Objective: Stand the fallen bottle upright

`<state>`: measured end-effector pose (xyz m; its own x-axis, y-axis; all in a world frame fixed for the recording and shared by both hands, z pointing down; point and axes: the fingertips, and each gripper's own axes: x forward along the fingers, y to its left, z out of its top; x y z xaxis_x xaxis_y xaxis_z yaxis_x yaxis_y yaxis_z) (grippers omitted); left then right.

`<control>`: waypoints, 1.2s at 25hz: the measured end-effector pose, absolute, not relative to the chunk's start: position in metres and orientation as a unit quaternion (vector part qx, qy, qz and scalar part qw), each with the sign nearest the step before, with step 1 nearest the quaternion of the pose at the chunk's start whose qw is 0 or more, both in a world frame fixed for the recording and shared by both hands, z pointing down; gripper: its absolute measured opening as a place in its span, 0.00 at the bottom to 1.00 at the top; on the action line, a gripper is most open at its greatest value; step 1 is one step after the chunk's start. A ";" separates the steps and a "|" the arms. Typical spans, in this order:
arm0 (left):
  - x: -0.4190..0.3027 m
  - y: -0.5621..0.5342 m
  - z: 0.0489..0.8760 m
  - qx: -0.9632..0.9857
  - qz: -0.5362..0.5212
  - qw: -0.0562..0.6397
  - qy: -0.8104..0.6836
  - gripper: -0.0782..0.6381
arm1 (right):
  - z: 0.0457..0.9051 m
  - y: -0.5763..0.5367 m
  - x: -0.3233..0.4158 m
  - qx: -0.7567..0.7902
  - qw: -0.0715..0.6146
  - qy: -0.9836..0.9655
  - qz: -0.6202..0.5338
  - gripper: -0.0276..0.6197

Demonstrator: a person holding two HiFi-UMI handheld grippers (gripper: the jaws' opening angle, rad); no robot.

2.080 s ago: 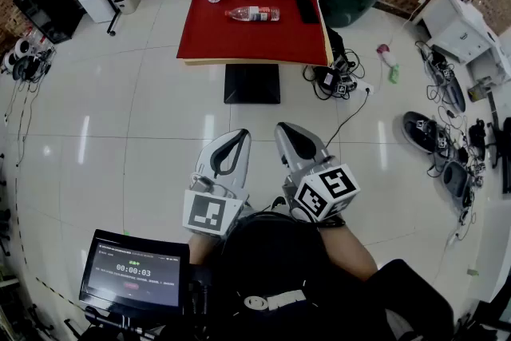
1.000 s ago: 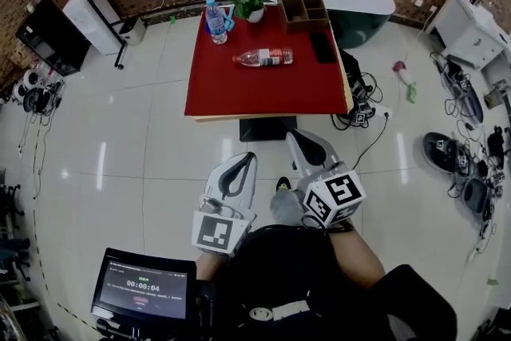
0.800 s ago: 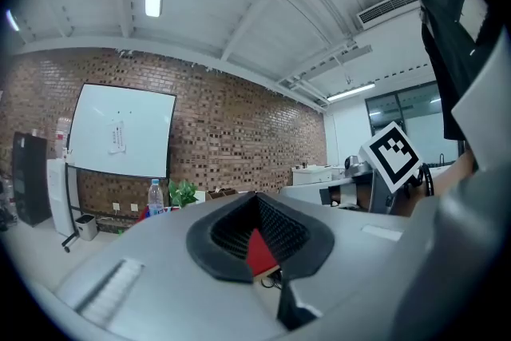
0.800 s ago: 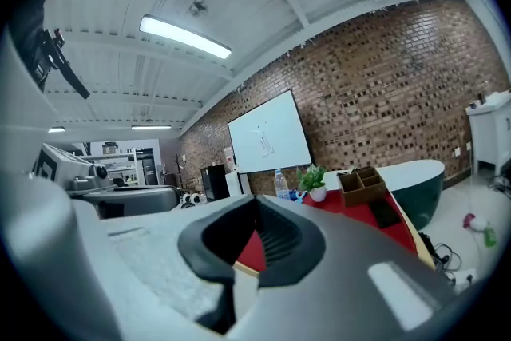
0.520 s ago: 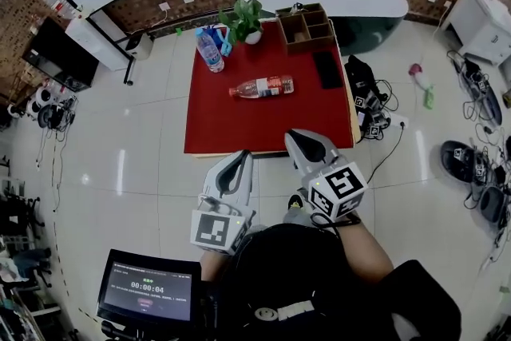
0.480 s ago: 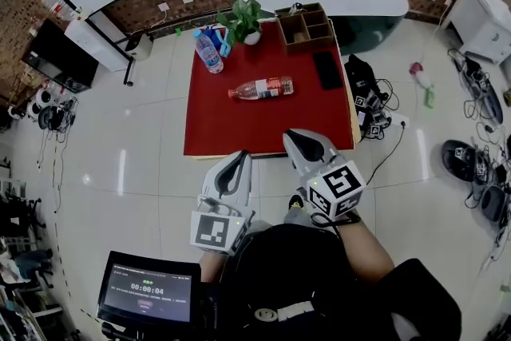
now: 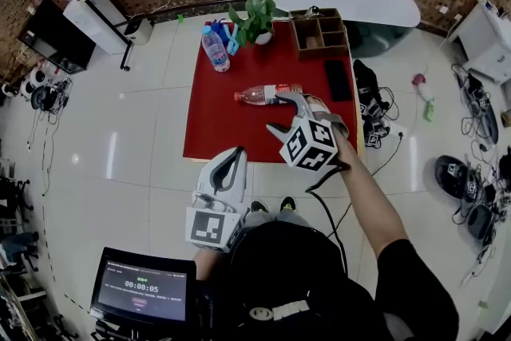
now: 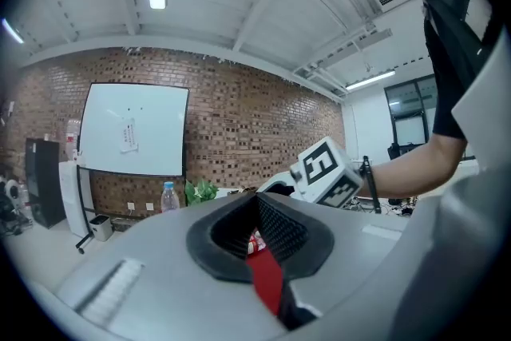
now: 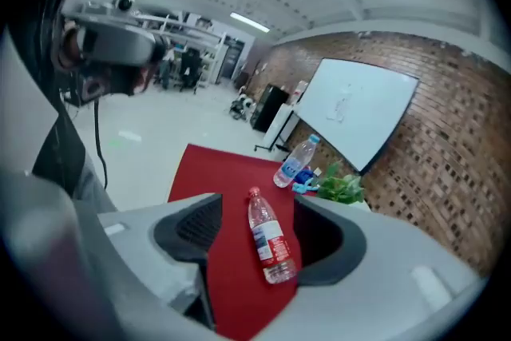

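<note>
The fallen clear bottle [image 7: 266,94] with a red label lies on its side on the red table [image 7: 215,128], cap to the left. My right gripper [image 7: 281,113] hangs over the table just on the near side of it. Its jaws have just been opening and stand wide. In the right gripper view the bottle [image 9: 269,242] shows between the jaws, and neither pad touches it. My left gripper [image 7: 233,156] is shut and empty, held back at the table's near edge.
A second bottle [image 7: 215,50] stands upright at the table's far left beside a potted plant [image 7: 255,16]. A wooden organiser [image 7: 319,32] and a flat black item [image 7: 334,80] lie on the far right. Cables and shoes [image 7: 471,196] litter the floor on the right.
The right gripper has reached forward over the table, rolled onto its side and opened by the bottle. The left gripper has edged up to the table's near edge.
</note>
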<state>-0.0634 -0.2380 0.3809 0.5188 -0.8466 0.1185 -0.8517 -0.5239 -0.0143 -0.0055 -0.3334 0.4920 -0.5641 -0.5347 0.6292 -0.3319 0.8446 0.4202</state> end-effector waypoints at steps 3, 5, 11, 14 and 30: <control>-0.075 -0.242 0.381 0.865 0.057 0.026 -0.497 0.11 | 0.536 -0.366 -0.028 0.186 0.478 -0.845 -0.150 0.46; -0.096 -0.248 0.380 0.857 0.053 0.034 -0.511 0.11 | 0.560 -0.391 -0.047 0.157 0.524 -0.821 -0.164 0.47; -0.156 -0.252 0.385 0.828 0.041 0.056 -0.557 0.11 | 0.646 -0.439 -0.079 0.085 0.639 -0.744 -0.175 0.50; -0.180 -0.253 0.390 0.811 0.041 0.071 -0.579 0.11 | 0.677 -0.448 -0.077 0.073 0.673 -0.717 -0.166 0.50; -0.165 -0.272 0.381 0.831 0.034 0.055 -0.552 0.11 | 0.586 -0.463 -0.071 0.201 0.516 -0.828 -0.084 0.49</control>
<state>-0.1654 -0.2717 0.3805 0.3885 -0.9140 0.1172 -0.9214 -0.3848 0.0537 -0.0708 -0.4631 0.5862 -0.3867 -0.4195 0.8213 -0.2453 0.9052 0.3470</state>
